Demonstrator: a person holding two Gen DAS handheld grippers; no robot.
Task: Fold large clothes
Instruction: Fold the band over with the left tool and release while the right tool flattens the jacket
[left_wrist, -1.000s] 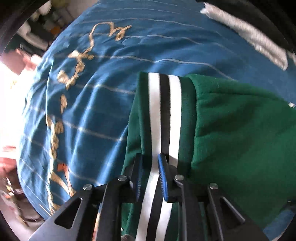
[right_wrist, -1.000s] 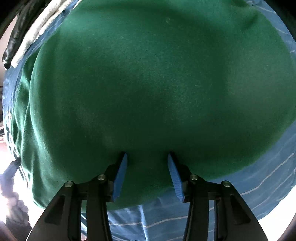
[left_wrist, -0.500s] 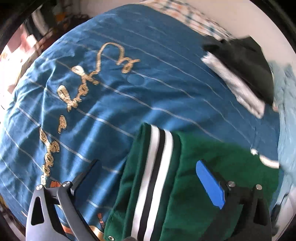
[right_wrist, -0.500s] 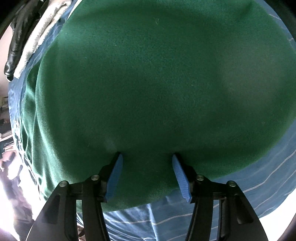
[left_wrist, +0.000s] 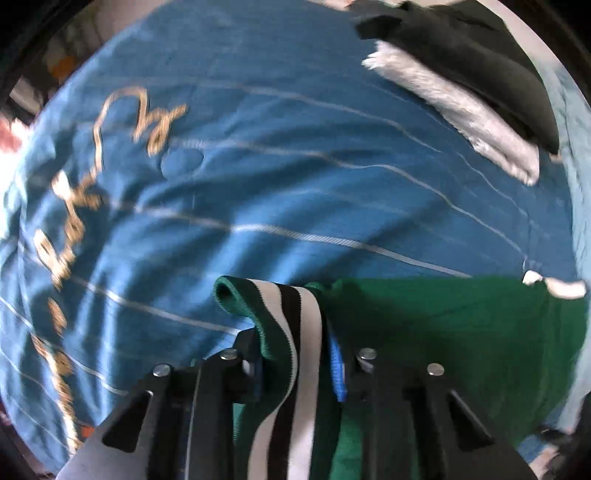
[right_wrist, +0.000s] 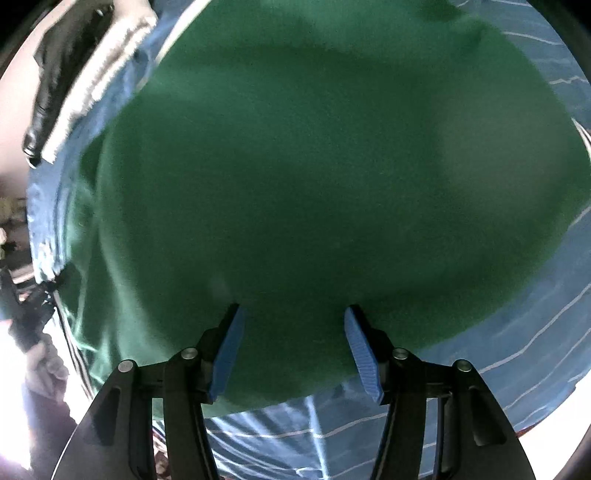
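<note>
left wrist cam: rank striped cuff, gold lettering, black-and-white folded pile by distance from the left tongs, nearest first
1. Striped cuff: pinched between the left tongs, which have just been closing, bottom centre.
2. Gold lettering: on the blue bedspread, out to the left.
3. Black-and-white folded pile: top right, at the far edge of the bedspread.

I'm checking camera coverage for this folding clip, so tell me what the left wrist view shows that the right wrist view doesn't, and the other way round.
Only the left wrist view shows the left gripper, its jaws just closed onto the green garment's striped band, and the gold lettering on the blue bedspread.

Only the right wrist view shows the right gripper, jaws apart over the plain green cloth, and a hand at the left edge.

Both show the green garment, the blue bedspread, and the black and white garment at the bed's edge.
</note>
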